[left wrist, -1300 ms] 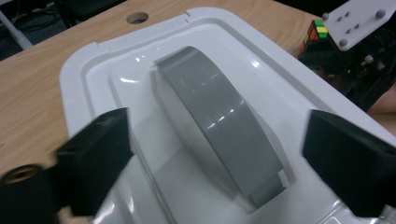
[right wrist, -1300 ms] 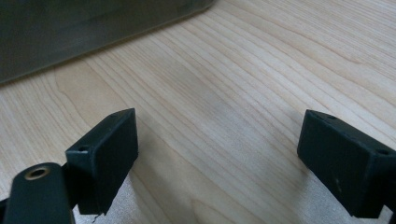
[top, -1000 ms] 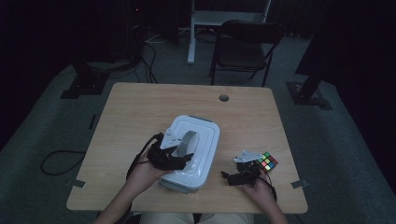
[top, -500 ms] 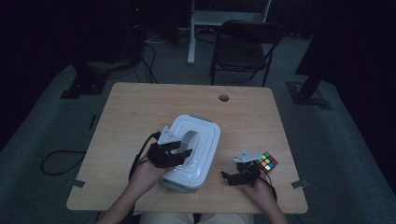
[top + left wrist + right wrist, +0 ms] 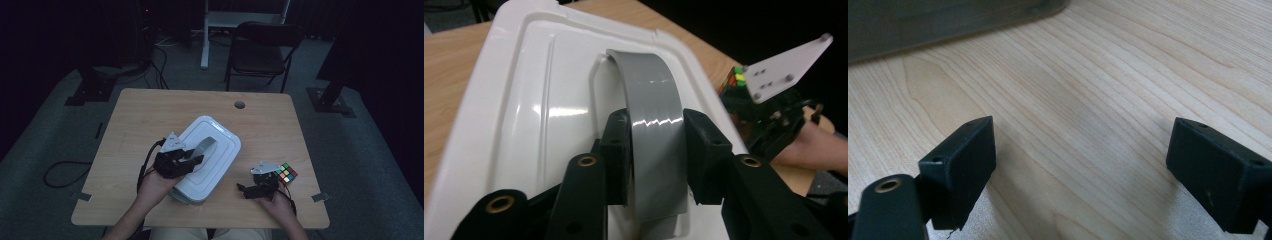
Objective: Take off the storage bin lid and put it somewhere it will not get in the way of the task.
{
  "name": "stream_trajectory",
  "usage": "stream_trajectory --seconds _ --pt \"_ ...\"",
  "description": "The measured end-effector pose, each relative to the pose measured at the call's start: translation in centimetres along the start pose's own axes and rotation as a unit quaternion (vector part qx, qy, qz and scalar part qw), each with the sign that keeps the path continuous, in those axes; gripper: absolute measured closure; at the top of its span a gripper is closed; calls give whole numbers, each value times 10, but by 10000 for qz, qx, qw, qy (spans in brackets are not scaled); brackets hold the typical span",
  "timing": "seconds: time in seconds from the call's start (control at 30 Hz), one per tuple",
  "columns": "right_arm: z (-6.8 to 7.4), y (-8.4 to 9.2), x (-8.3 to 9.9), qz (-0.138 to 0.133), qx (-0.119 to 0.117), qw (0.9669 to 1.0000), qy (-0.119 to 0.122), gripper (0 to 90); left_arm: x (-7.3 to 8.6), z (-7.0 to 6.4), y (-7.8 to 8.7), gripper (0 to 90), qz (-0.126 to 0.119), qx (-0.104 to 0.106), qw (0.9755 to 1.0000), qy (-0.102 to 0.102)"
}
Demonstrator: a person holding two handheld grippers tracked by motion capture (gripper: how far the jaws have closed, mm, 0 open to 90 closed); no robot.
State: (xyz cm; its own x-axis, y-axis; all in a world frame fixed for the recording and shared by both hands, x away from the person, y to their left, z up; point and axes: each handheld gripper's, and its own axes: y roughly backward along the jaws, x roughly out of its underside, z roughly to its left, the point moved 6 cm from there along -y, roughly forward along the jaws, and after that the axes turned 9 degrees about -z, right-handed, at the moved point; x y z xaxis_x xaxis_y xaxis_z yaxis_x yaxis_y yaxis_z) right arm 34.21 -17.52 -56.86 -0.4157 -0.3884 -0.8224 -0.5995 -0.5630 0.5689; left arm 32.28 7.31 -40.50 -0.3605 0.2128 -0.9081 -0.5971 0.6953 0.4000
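The left gripper has just closed its blocky matte-black jaws on the smooth grey arched handle, pinching that glossy strap where it bows up from the ribbed white plastic lid of the rounded box in the middle of the wood-grain table. The right gripper rests with jaws spread over bare wood, just beside a multicoloured puzzle cube.

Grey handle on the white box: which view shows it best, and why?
The left gripper view: the grey handle arches close up, the left gripper clamping it. In the high view the handle is small and dim.
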Motion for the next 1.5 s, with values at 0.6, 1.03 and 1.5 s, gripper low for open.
stream_trajectory --seconds 0.6,1.03,1.5 --pt "0 0 0 -4 -2 10000 -5 120 -17 21 25 684 -410 -232 9987 202" --pt "0 0 0 0 -4 10000 -10 120 -16 61 46 685 -771 -660 9933 558" --pt "0 0 0 -2 -2 10000 -10 120 -9 111 69 686 -1104 -1233 9814 975"
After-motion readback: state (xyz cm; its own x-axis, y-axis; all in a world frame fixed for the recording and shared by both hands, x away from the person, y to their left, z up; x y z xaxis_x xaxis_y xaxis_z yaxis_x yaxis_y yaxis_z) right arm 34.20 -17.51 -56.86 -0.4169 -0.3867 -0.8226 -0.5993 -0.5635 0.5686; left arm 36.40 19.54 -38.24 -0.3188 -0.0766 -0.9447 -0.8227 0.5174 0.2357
